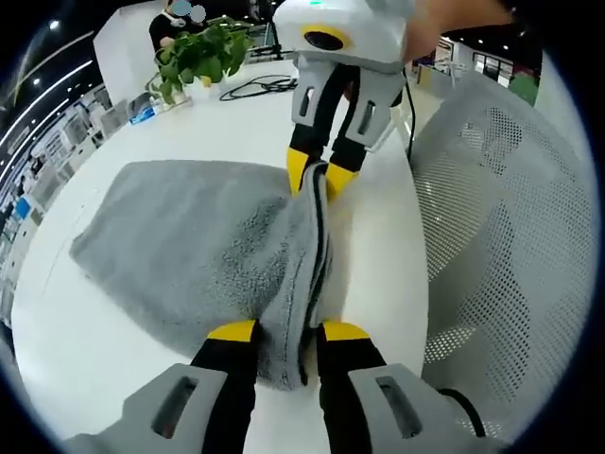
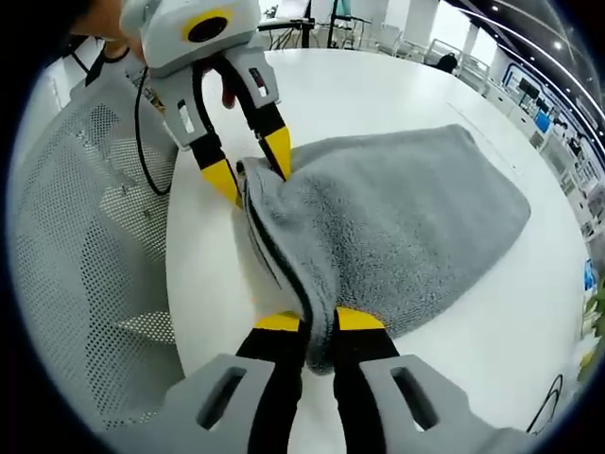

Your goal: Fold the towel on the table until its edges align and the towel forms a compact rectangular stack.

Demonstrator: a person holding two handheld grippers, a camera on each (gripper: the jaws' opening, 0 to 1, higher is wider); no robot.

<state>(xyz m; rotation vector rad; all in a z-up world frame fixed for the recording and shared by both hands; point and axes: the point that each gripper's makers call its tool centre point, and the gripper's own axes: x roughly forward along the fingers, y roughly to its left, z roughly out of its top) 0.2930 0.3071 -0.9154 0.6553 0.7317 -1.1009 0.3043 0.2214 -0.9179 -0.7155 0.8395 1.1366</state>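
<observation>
My left gripper [image 1: 288, 331] and right gripper [image 2: 319, 322] each pinch a corner of the towel [image 2: 406, 218] at the table [image 2: 378, 95] edge nearest the chair [image 1: 510, 218]; uneven pulling could skew its edges

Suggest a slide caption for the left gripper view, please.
Both tools, left and right, pinch one edge of the grey towel on the white table.
</observation>
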